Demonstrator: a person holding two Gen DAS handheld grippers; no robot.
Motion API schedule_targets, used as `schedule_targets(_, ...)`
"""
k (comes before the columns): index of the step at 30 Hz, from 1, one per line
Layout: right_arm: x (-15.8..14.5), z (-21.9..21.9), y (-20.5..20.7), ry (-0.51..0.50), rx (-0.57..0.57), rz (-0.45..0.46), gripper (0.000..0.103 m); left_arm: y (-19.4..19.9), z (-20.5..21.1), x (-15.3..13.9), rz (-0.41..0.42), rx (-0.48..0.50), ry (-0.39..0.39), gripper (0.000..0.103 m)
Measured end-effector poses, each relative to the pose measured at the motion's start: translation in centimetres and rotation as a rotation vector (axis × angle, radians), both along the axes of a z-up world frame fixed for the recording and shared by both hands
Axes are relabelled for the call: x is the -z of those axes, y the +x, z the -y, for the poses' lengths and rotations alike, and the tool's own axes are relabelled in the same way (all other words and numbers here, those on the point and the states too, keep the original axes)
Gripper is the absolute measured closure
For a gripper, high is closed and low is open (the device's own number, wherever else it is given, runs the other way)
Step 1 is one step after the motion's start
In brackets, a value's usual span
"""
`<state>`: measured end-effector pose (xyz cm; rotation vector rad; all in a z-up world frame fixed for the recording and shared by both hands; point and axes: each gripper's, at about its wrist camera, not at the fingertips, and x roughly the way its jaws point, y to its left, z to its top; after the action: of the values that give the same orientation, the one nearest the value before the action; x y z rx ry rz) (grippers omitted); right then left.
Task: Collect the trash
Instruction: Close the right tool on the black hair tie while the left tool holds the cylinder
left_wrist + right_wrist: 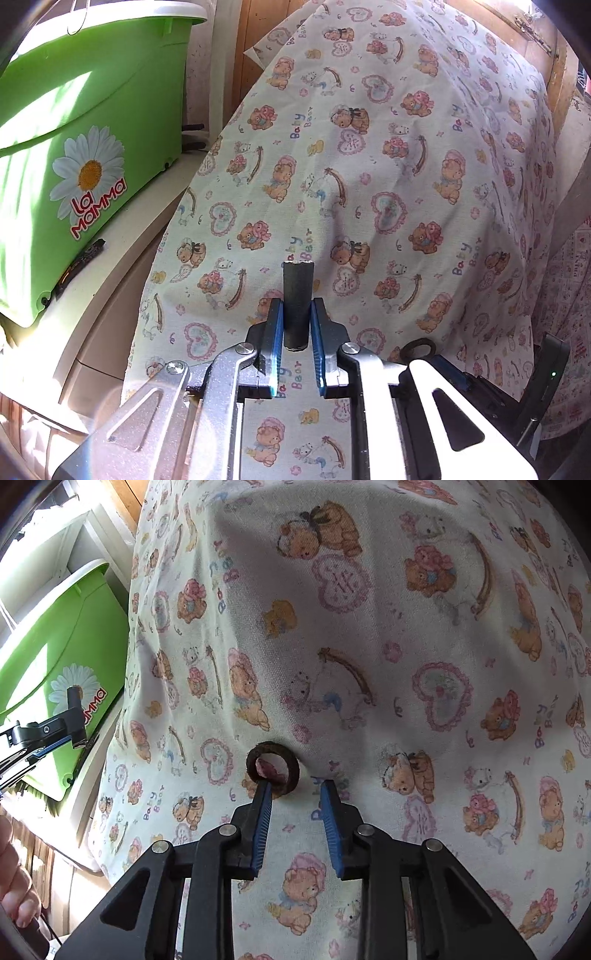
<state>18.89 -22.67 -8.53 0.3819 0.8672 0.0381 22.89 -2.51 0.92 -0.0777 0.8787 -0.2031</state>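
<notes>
My left gripper (297, 314) is shut on a dark grey cylinder (297, 295), held upright above the bear-print cloth (369, 166). It also shows in the right wrist view (74, 701), in front of the green bin. A dark brown ring (272, 763) lies on the cloth (369, 627). My right gripper (295, 794) is open just above the cloth. Its left finger (263, 812) reaches the ring's near edge, and the ring sits left of the gap. The ring also shows in the left wrist view (419, 349) at lower right, beside the right gripper's body.
A green "La Mamma" bin (74, 147) with a white rim stands on a white ledge left of the cloth; it also appears in the right wrist view (74, 646). Wooden boards (535, 37) stand behind the cloth. A hand (14, 878) is at lower left.
</notes>
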Motion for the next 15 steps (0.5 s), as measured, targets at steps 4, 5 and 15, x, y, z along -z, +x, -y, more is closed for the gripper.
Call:
schedule_targets(4,0.3,0.2,0.3,0.032,0.009,0.015,0.096,0.0,-0.2,-0.2,0.010,-0.007,0.002,0.090)
schedule_targets(5,0.3,0.5,0.2,0.052,0.011,0.023,0.097,0.0,-0.2,-0.3,0.014,-0.008,0.003,0.090)
schedule_targets(15,-2.5,2.5,-2.7,0.036,-0.041,0.095,0.098,-0.6,-0.1,0.2,0.009,0.005,0.023,0.090)
